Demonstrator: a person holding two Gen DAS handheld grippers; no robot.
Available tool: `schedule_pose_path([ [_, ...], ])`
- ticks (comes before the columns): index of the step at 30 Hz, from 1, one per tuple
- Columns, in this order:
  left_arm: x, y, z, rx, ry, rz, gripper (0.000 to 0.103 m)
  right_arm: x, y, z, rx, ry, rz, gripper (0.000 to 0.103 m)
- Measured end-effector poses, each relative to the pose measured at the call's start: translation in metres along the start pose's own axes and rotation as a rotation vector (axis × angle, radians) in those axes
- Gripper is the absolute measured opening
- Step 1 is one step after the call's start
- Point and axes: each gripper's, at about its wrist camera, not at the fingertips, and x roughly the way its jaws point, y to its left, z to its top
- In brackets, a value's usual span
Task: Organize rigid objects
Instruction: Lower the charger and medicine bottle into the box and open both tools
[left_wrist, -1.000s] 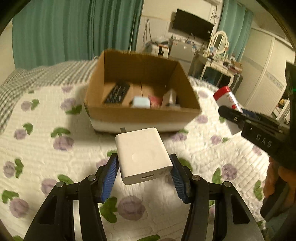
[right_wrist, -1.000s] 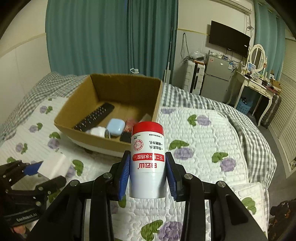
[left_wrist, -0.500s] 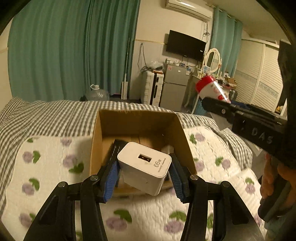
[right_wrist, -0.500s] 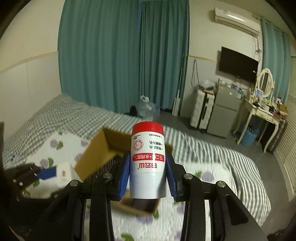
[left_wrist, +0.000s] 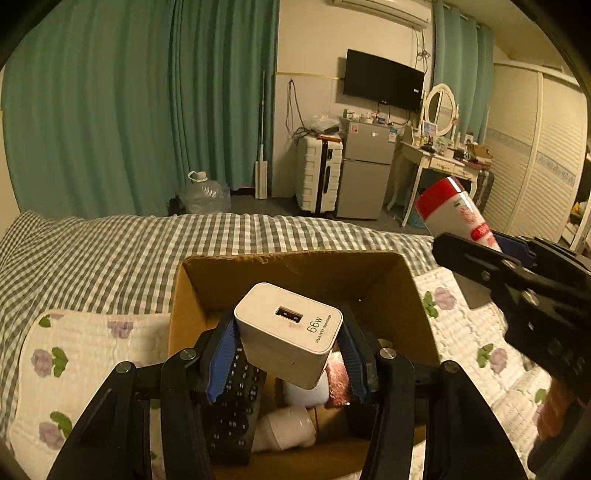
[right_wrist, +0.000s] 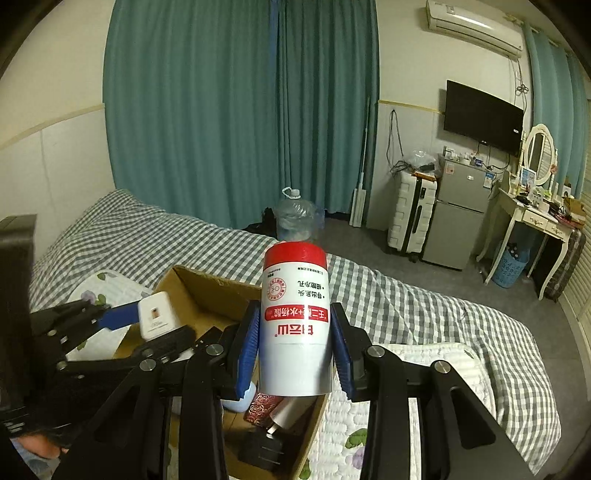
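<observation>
My left gripper (left_wrist: 286, 354) is shut on a white USB charger (left_wrist: 288, 332) and holds it above the open cardboard box (left_wrist: 295, 269) on the bed. My right gripper (right_wrist: 293, 354) is shut on a white bottle with a red cap (right_wrist: 293, 321), held upright over the box's right side (right_wrist: 207, 291). The bottle also shows in the left wrist view (left_wrist: 454, 210), and the charger shows in the right wrist view (right_wrist: 157, 319). Inside the box lie a black remote (left_wrist: 236, 406), a white item (left_wrist: 284, 430) and a red patterned item (right_wrist: 262, 404).
The box sits on a floral quilt (left_wrist: 85, 350) over a grey checked bedspread (left_wrist: 110, 254). Beyond the bed stand a water jug (left_wrist: 203, 192), a white suitcase (left_wrist: 319, 173), a small fridge (left_wrist: 364, 184) and a dressing table (left_wrist: 443, 162).
Both grippers have moved forward and are now over the box. The views tilted up from the quilt to the room. Both grips held.
</observation>
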Motion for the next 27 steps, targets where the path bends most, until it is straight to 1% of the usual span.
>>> schedule_pose_path([
  [9, 0.032, -0.004, -0.001, 0.021, 0.051, 0.016, 0.054, 0.008, -0.002, -0.005, 0.005, 0.022, -0.012, 0.036],
  [11, 0.040, -0.001, -0.001, 0.006, 0.093, 0.026, 0.055, 0.011, -0.003, -0.006, 0.004, 0.027, -0.012, 0.036],
  [12, 0.046, 0.001, -0.002, -0.007, 0.133, 0.038, 0.055, 0.011, -0.004, -0.006, 0.006, 0.025, -0.011, 0.036],
  [13, 0.048, 0.003, -0.003, -0.014, 0.146, 0.040, 0.055, 0.013, -0.005, -0.007, 0.010, 0.027, -0.015, 0.036],
  [16, 0.040, 0.010, -0.004, -0.022, 0.101, 0.054, 0.056, 0.019, -0.010, -0.008, 0.025, 0.037, -0.016, 0.036],
  [20, 0.032, 0.019, -0.003, -0.036, 0.104, 0.073, 0.056, 0.029, -0.007, -0.013, 0.030, 0.058, -0.013, 0.036],
  [24, 0.023, 0.023, -0.004, -0.021, 0.094, 0.086, 0.057, 0.047, -0.001, -0.018, 0.020, 0.089, -0.001, 0.036],
  [27, 0.015, 0.022, -0.005, 0.001, 0.071, 0.098, 0.062, 0.057, 0.004, -0.023, 0.014, 0.098, 0.009, 0.036],
])
